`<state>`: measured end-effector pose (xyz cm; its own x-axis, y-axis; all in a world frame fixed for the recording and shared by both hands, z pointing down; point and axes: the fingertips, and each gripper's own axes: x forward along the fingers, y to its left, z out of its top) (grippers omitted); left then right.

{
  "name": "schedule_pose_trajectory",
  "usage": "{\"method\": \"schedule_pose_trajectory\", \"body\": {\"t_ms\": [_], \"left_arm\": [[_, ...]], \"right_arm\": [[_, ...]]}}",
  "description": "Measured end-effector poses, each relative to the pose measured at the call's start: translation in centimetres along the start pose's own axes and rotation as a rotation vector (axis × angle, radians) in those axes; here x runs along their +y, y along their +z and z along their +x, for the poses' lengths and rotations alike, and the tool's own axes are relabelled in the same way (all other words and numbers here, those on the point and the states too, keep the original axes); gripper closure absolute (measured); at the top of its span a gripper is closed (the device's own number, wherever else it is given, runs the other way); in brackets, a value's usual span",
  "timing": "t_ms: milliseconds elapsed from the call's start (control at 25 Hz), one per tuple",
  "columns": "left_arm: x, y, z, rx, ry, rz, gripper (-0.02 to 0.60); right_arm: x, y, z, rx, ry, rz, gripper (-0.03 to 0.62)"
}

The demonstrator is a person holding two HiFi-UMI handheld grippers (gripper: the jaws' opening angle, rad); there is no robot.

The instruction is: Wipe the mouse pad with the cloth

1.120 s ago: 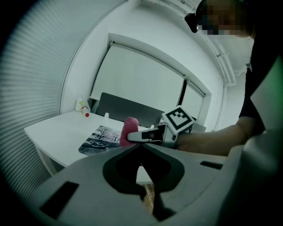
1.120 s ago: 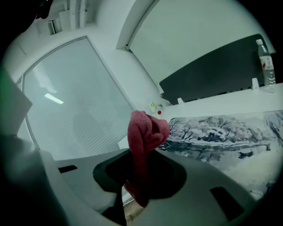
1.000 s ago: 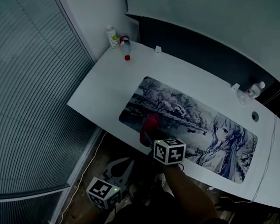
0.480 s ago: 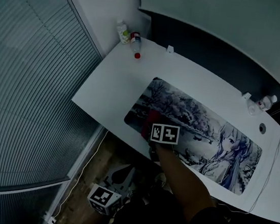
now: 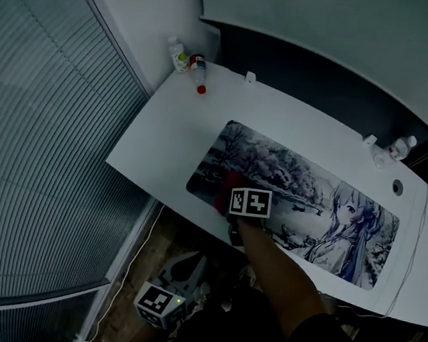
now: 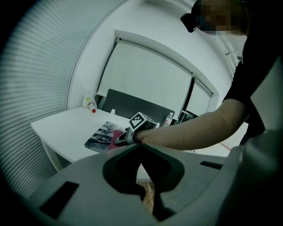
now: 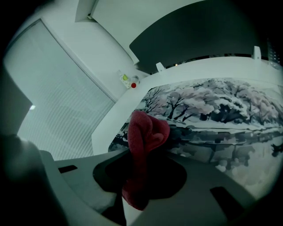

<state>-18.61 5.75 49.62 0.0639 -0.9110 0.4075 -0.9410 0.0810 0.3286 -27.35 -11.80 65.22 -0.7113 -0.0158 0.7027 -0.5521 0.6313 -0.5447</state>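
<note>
The white desk carries the long printed mouse pad. Two small bottles stand at its far left corner and another bottle at the far right, their contents too small to tell. The right gripper is clamped on the red cloth, which rests on the pad's left end, while the left gripper hangs below the desk's front edge, its jaws together on nothing.

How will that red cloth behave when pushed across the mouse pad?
Probably floppy: the cloth bunches into soft folds ahead of the right hand-held gripper. Its fuzzy nap may drag on the mouse pad rather than slide.
</note>
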Motion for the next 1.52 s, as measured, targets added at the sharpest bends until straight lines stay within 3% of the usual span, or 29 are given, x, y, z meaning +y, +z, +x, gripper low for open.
{"method": "schedule_pose_trajectory", "body": {"t_ms": [240, 640, 1240, 1520], "left_arm": [[-1.4, 0.2, -0.2, 0.011, -0.059, 0.016, 0.577], [-6.4, -0.1, 2.3, 0.075, -0.250, 0.096, 0.576], [-19.4, -2.0, 8.5, 0.164, -0.582, 0.224, 0.575], [-24.6, -3.9, 11.1, 0.183, -0.693, 0.259, 0.577]], "right_arm": [[-2.7, -0.7, -2.7, -0.036, -0.043, 0.041, 0.488], [-10.8, -3.2, -10.7, -0.108, -0.144, 0.153, 0.488], [-26.3, -11.1, -27.8, -0.229, -0.326, 0.320, 0.488], [-32.6, -15.3, -35.5, -0.280, -0.389, 0.410, 0.488]]}}
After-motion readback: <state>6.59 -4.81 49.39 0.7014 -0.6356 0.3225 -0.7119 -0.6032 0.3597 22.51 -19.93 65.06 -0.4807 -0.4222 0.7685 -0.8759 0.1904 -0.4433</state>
